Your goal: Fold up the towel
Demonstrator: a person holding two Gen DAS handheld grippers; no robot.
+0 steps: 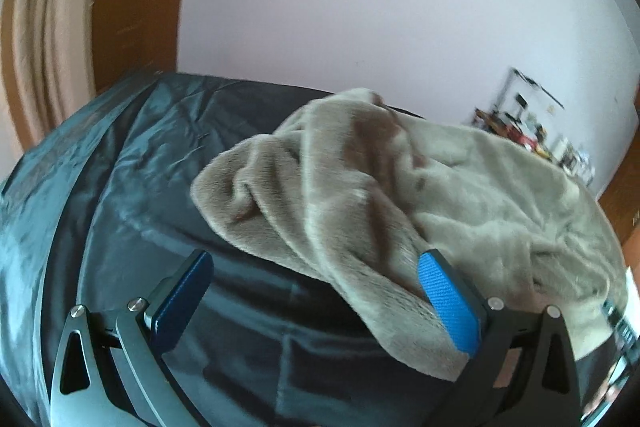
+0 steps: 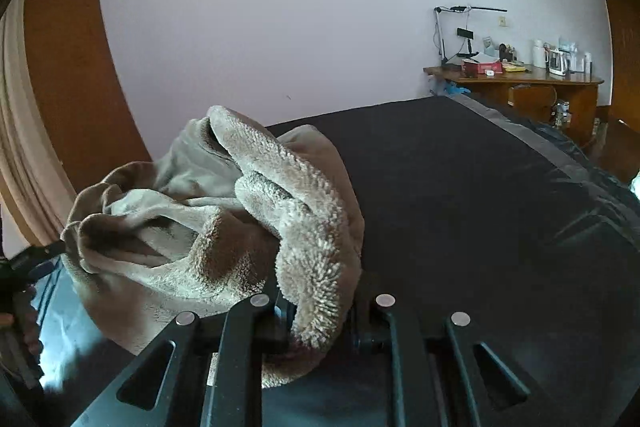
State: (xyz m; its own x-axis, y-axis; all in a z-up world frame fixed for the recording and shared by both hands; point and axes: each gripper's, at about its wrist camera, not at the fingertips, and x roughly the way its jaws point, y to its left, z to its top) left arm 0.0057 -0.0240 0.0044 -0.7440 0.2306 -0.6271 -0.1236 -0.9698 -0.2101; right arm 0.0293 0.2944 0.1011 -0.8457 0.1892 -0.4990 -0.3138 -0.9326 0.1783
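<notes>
Beige fleece towel (image 2: 224, 219), 1 only: right gripper (image 2: 316, 323) jaws clamp it, left gripper (image 1: 316, 291) jaws wide apart.

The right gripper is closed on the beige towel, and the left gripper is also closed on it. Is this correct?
Not fully. The right gripper does clamp the towel, but the left wrist view shows the left gripper open, its blue pads spread wide with only towel edge between them.

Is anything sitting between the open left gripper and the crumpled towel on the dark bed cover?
Nothing visible. The left gripper is open with a fold of the crumpled beige fleece towel already lying against its bright blue finger pad. Only the dark bed cover lies beneath. The right gripper is shut on the towel.
</notes>
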